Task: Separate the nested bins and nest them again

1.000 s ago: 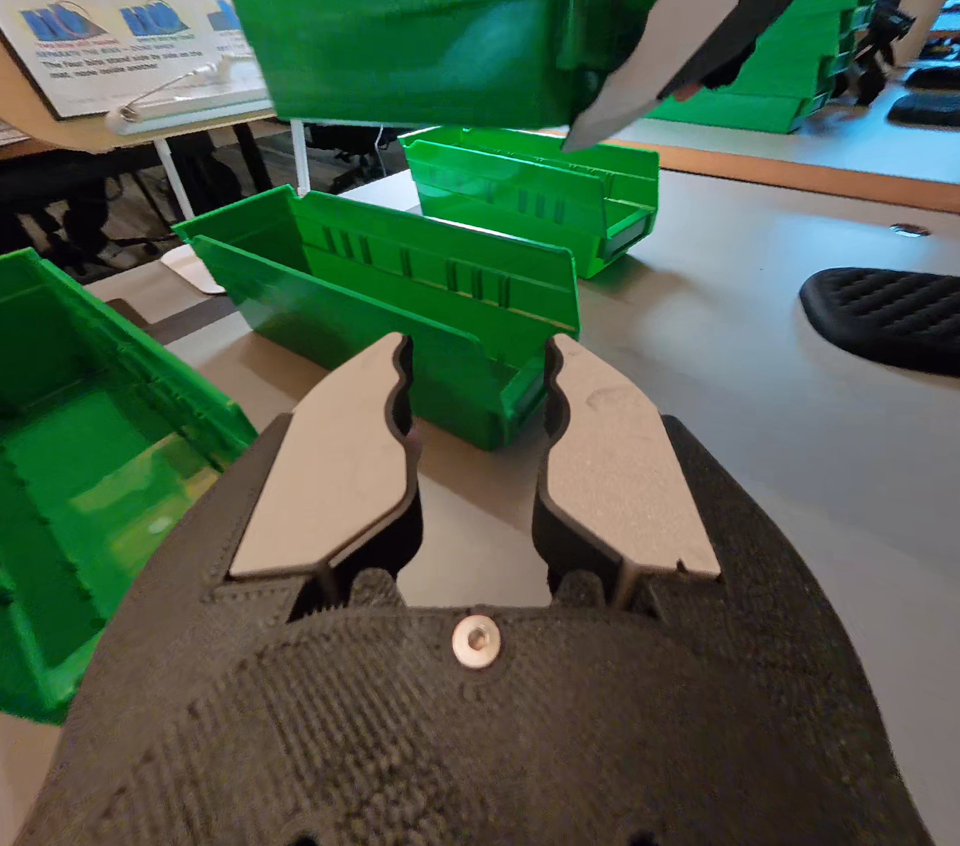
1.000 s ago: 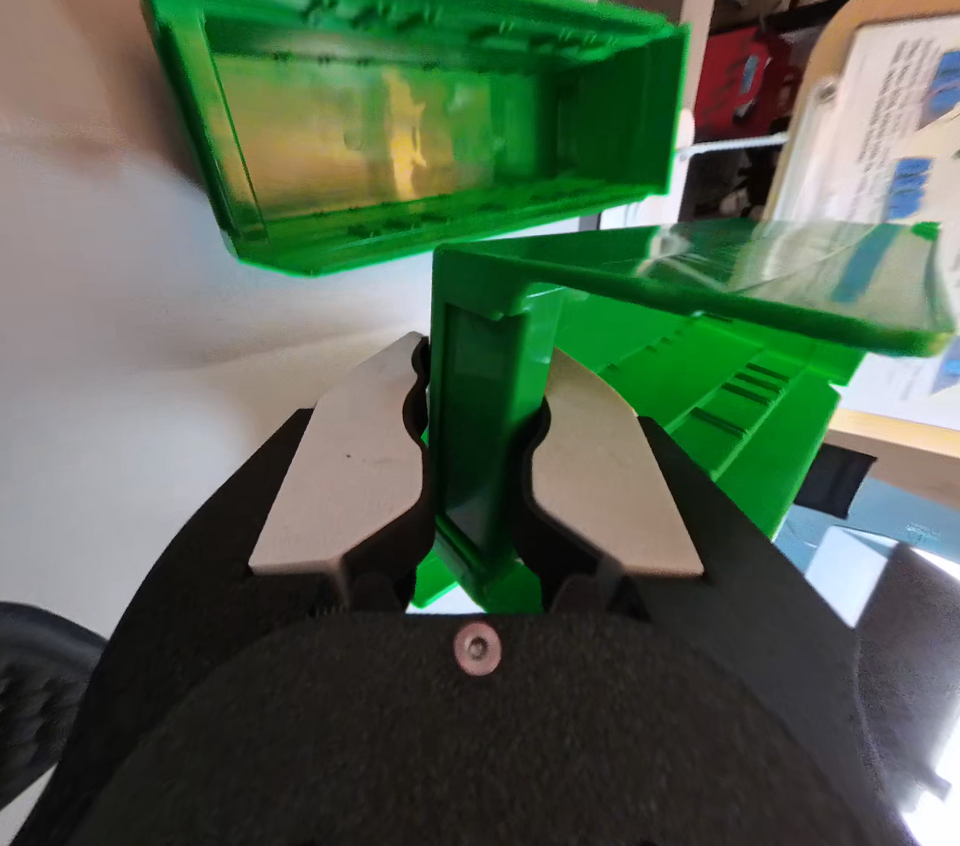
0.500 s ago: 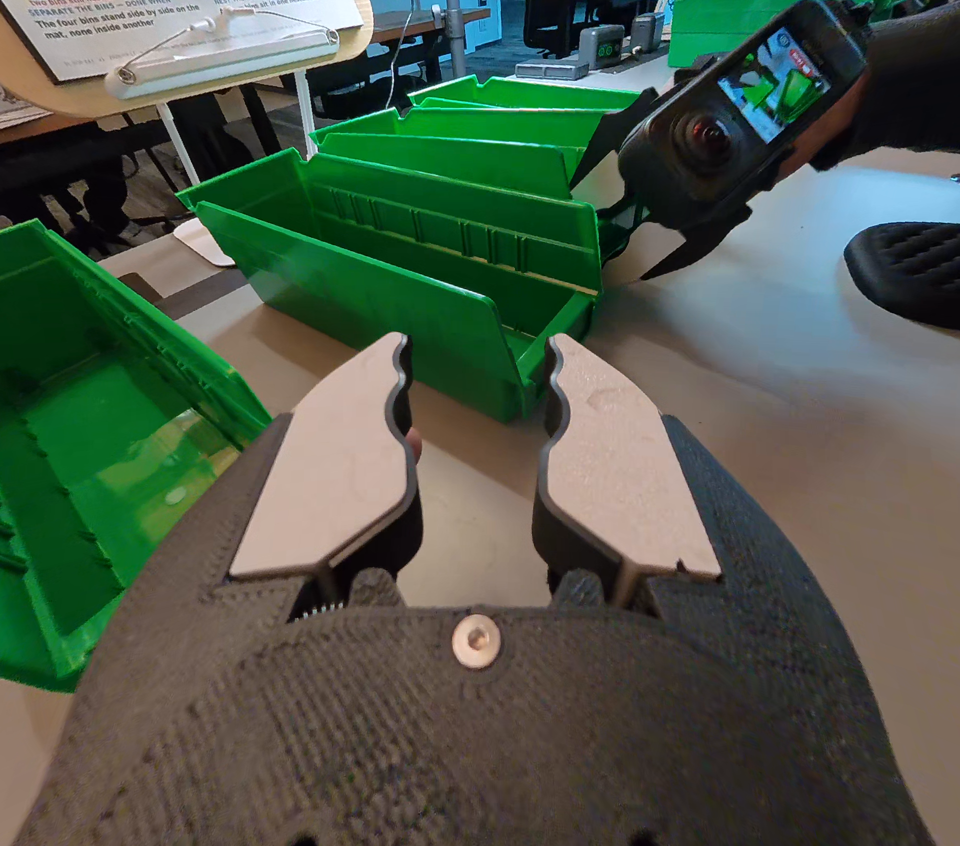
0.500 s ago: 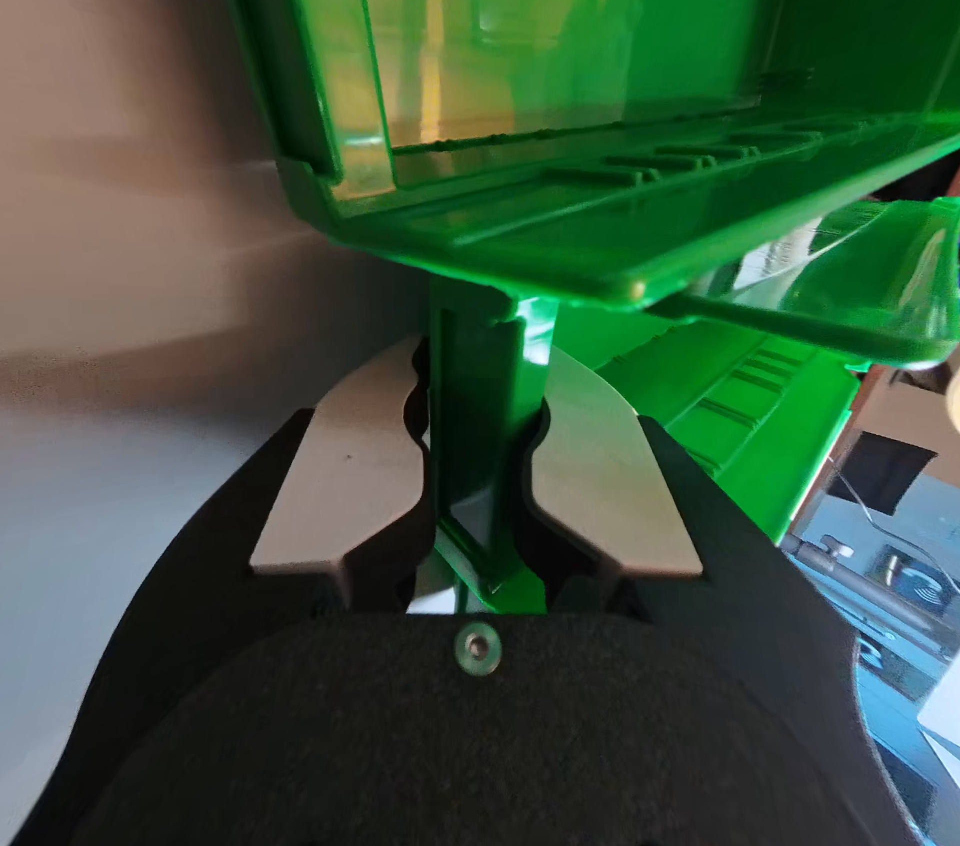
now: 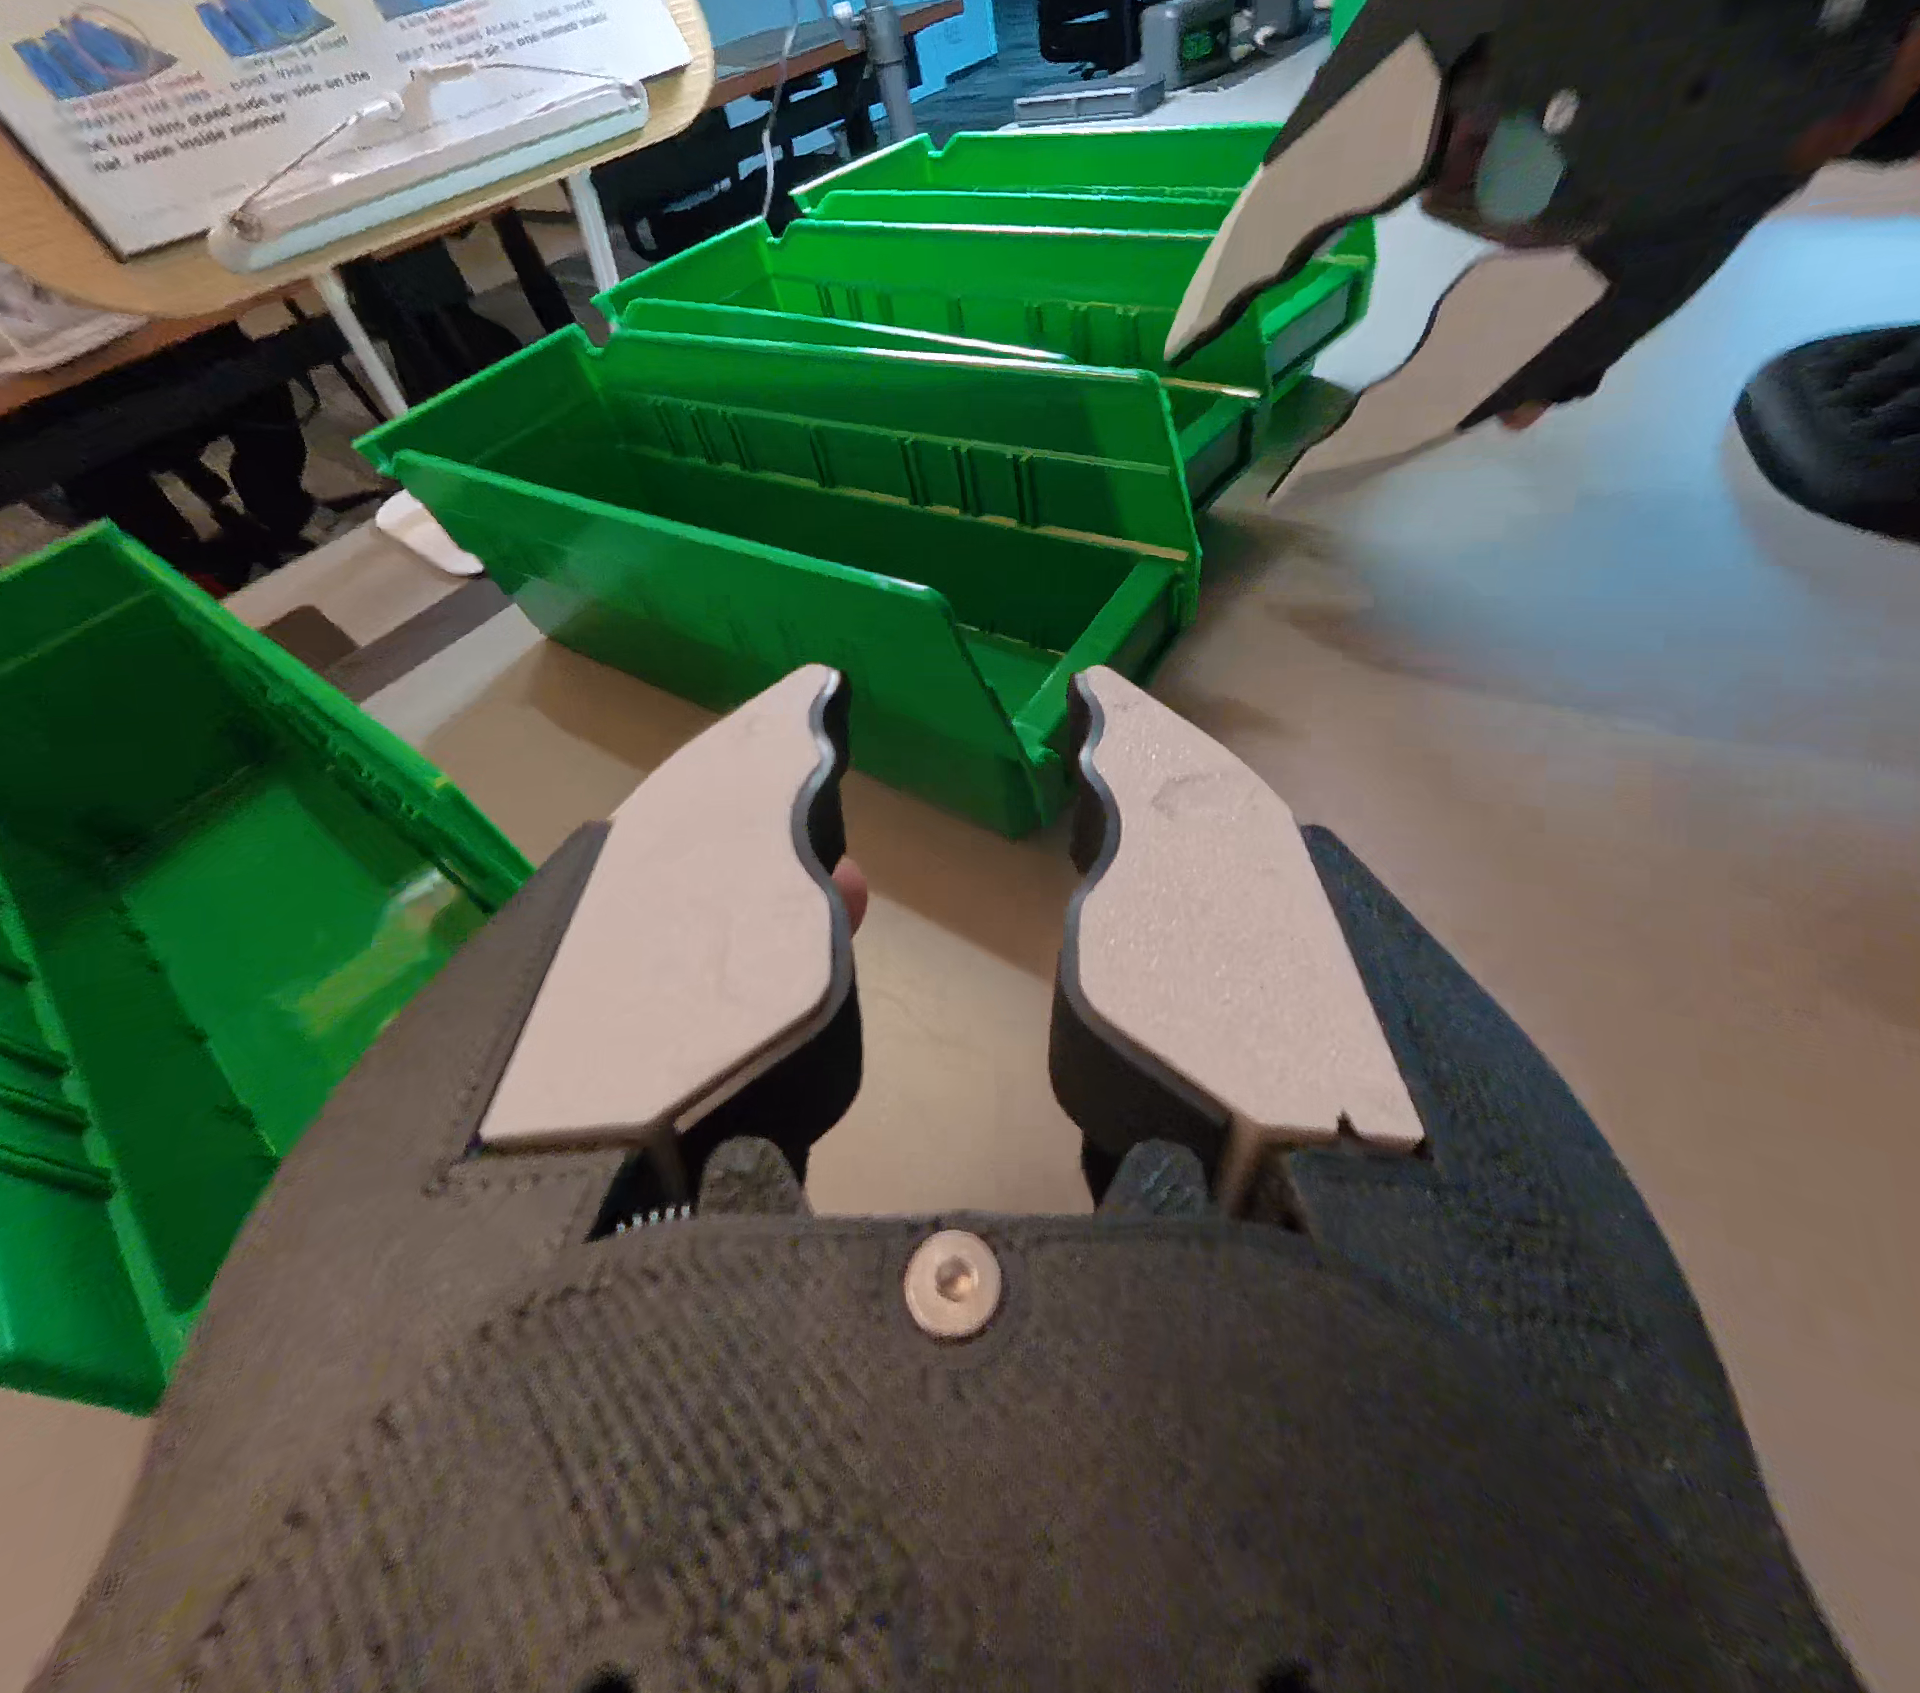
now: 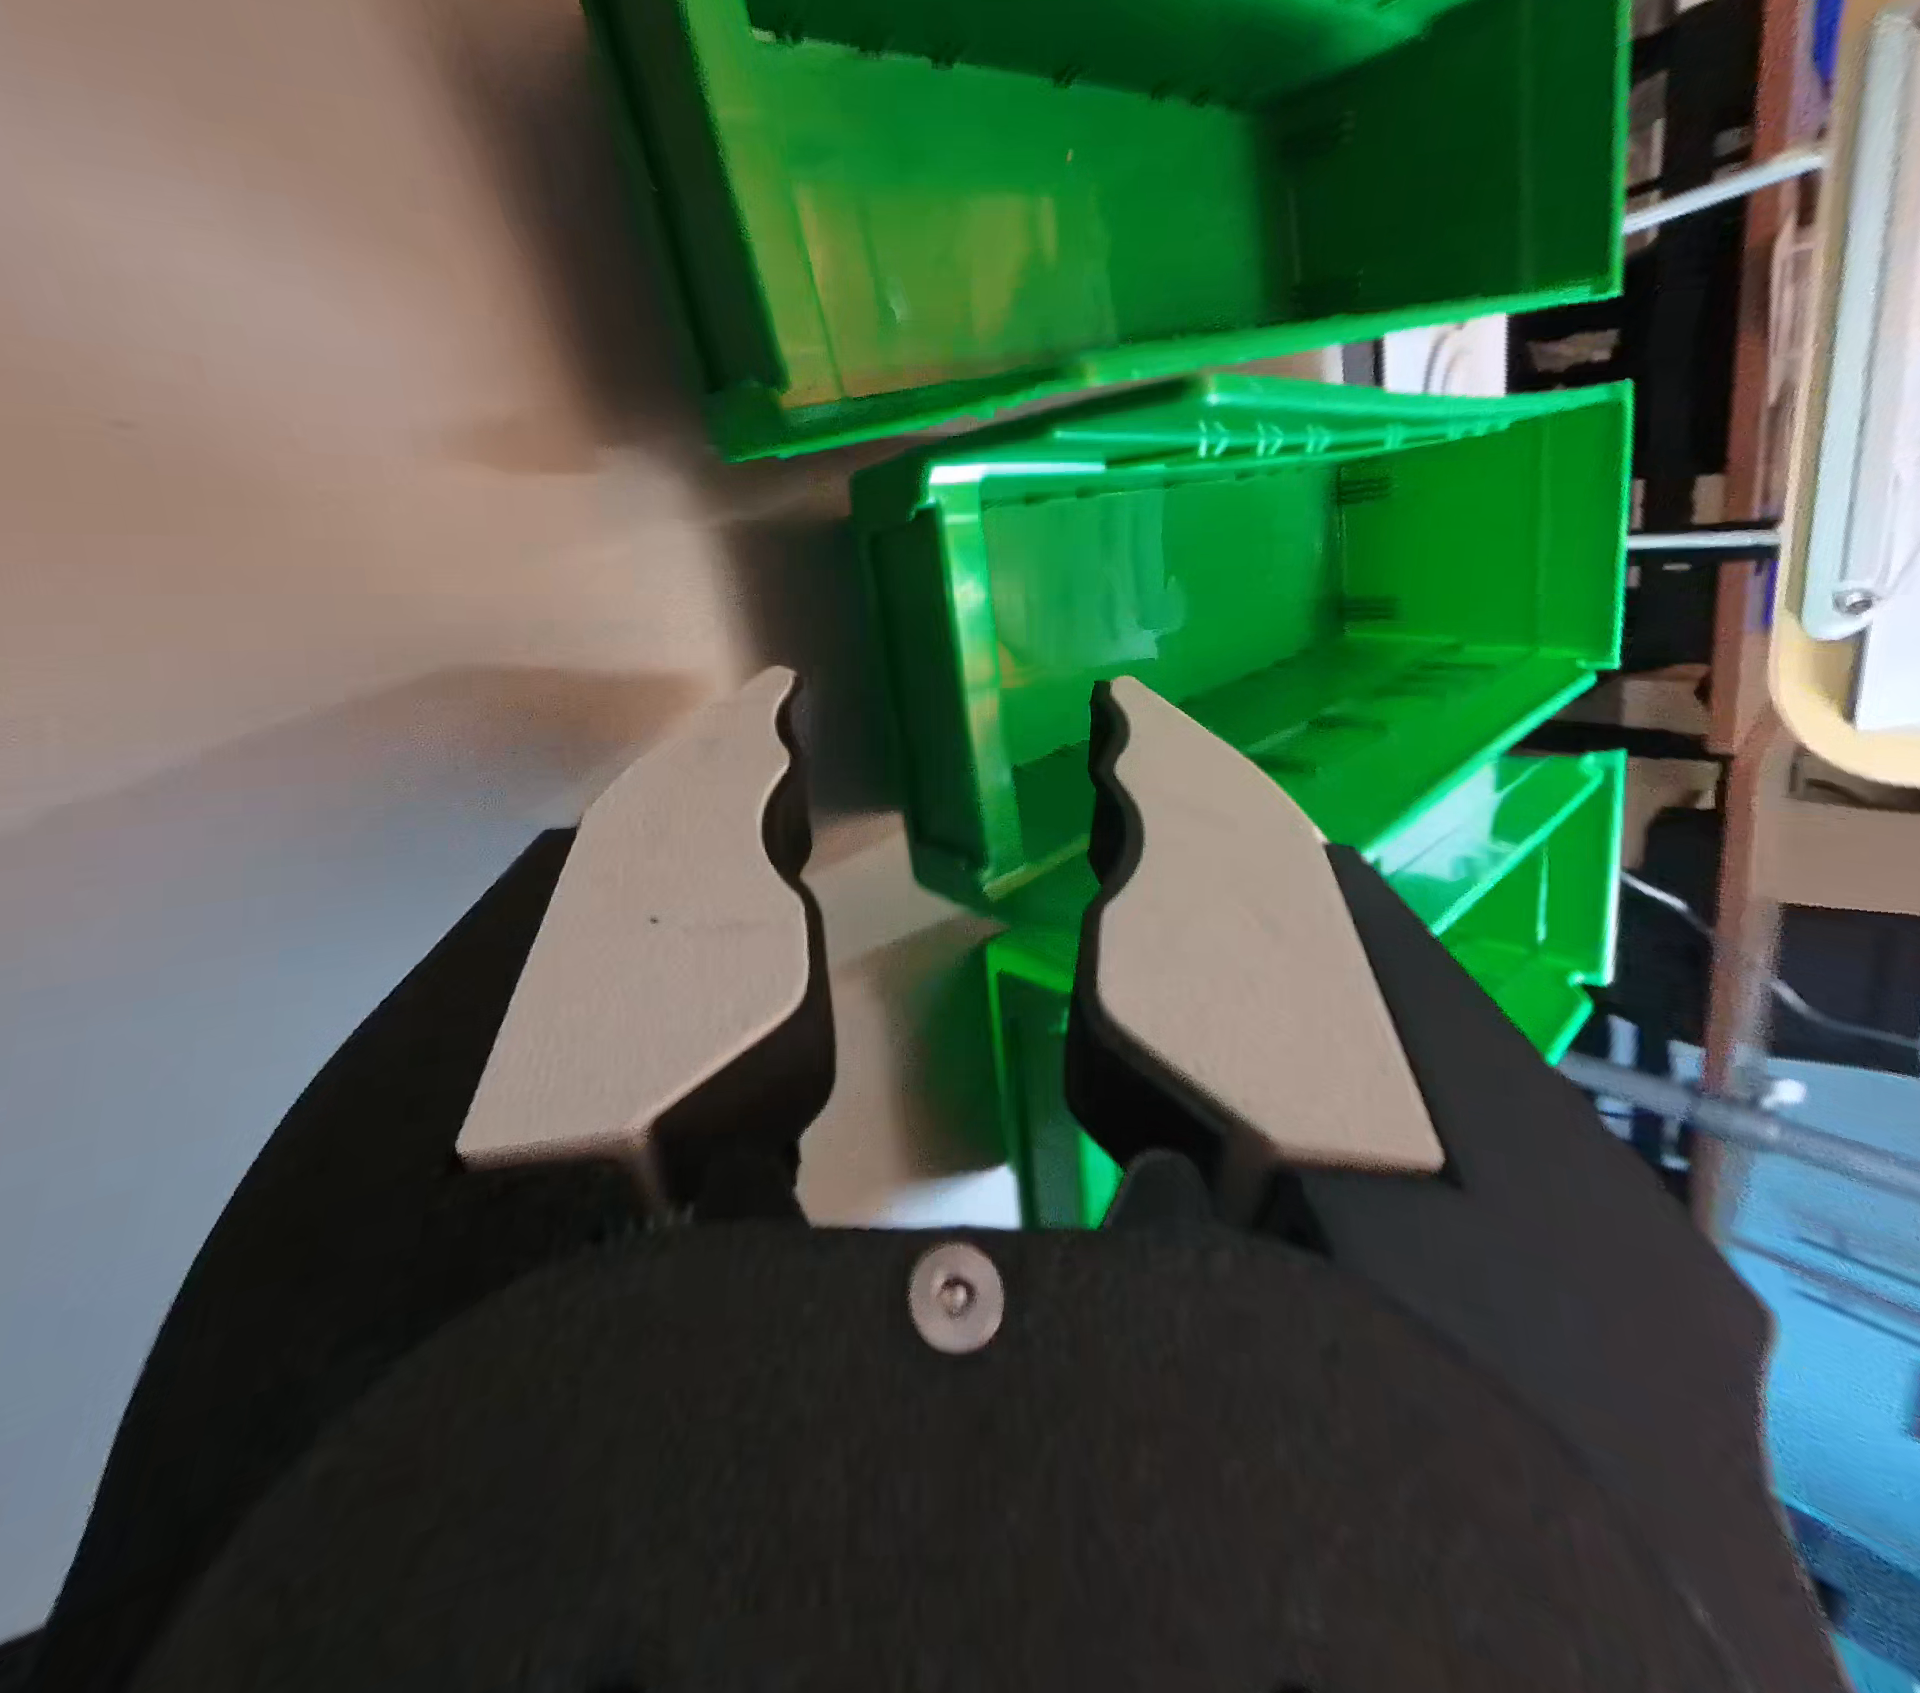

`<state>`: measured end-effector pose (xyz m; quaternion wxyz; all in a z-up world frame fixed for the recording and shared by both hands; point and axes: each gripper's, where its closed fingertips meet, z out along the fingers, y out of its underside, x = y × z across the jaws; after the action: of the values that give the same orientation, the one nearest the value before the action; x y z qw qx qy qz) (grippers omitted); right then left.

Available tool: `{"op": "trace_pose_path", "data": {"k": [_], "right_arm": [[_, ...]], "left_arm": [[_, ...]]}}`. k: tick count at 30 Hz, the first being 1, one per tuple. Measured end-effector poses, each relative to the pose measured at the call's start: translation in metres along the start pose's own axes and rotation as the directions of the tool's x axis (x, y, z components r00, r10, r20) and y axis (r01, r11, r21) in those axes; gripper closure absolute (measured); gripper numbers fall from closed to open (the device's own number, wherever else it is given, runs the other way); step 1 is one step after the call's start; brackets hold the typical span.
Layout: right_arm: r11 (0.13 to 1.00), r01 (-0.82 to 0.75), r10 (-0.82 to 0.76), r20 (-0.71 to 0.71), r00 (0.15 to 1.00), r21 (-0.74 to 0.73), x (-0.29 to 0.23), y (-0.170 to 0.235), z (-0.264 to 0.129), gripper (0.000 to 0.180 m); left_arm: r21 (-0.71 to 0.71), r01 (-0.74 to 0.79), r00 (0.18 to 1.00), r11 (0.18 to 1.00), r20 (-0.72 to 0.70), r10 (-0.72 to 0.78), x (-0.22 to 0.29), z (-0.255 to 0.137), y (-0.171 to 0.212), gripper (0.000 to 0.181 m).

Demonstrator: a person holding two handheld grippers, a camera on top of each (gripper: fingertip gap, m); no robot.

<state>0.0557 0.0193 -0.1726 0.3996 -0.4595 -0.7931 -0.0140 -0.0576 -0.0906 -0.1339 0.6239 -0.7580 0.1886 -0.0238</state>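
While my left gripper hovers low over the table with its jaws parted and nothing between them, I see four green bins on the tabletop. Taking the near bin as my landmark, it lies lengthwise just ahead of the left fingertips, its open front end toward me. A second bin sits just behind it, sides close or touching, and a third bin lies beyond that, seemingly nested with the second, though I cannot tell for sure. To the left of the near bin, apart from it, rests a fourth bin. My right gripper hangs over the near bin's far right, jaws spread wide and empty.
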Motion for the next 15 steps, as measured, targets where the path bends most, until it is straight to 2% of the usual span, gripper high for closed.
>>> {"op": "trace_pose_path", "data": {"k": [3, 5, 10, 15], "right_arm": [[0.987, -0.13, 0.13, 0.004, 0.992, 0.098, -0.01, 0.007, -0.028, 0.129], [0.961, -0.228, 0.229, 0.007, 0.973, 0.154, -0.015, 0.019, -0.046, 0.13], [0.847, -0.467, 0.482, 0.004, 0.876, 0.254, -0.016, 0.064, -0.076, 0.131], [0.732, -0.593, 0.623, 0.025, 0.782, 0.336, -0.017, 0.091, -0.093, 0.131]], "left_arm": [[-0.018, -0.155, 0.987, 0.988, -0.054, 0.154, 0.024, 0.004, 0.003, 0.153], [-0.056, -0.267, 0.962, 0.962, -0.07, 0.263, 0.041, 0.014, 0.009, 0.152], [-0.188, -0.559, 0.827, 0.807, -0.061, 0.559, 0.064, 0.05, 0.01, 0.142], [-0.414, -0.619, 0.761, 0.668, -0.104, 0.641, 0.048, 0.084, 0.033, 0.132]]}}
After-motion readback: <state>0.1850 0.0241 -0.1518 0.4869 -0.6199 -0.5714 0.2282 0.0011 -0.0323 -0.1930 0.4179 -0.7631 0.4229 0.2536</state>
